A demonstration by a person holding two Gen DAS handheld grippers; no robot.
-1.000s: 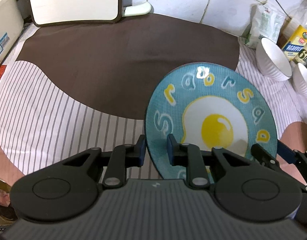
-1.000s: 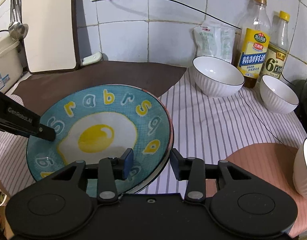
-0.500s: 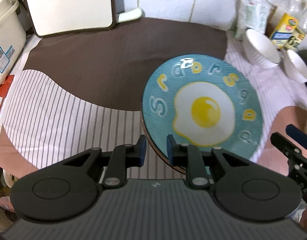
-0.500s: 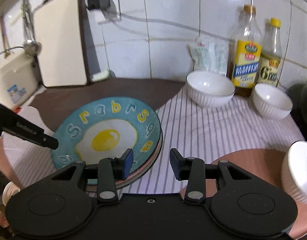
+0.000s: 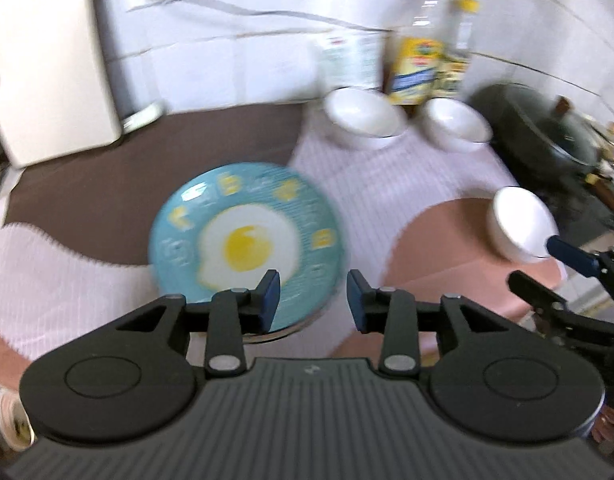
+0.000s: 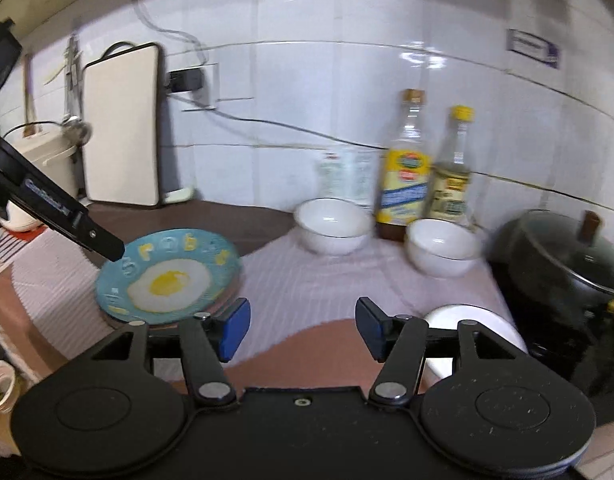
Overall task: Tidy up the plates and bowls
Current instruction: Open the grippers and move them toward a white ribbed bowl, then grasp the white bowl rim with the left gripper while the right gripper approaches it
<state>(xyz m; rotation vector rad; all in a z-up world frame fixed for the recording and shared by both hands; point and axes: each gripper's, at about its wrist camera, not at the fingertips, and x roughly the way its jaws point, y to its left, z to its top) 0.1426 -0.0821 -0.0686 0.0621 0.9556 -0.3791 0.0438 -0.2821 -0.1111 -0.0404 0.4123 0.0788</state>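
A blue plate with a fried-egg picture [image 5: 247,248] lies on top of another plate on the cloth; it also shows in the right wrist view [image 6: 169,280]. My left gripper [image 5: 313,300] is open and empty, raised just in front of the plate. My right gripper [image 6: 303,326] is open and empty above the cloth, right of the plate. Two white bowls [image 6: 333,226] [image 6: 443,246] stand at the back near the bottles. A third white bowl [image 6: 473,330] sits at the front right, partly hidden by my right gripper; it also shows in the left wrist view [image 5: 521,228].
Two bottles [image 6: 405,172] and a packet [image 6: 345,176] stand against the tiled wall. A dark pot with a glass lid [image 6: 563,256] is on the right. A white cutting board [image 6: 123,128] leans at the back left beside a rice cooker [image 6: 39,168].
Both grippers have pulled back and up from the blue plate and opened wider. The plate now rests on the stack, let go. Both views have swung toward the bowls on the right.
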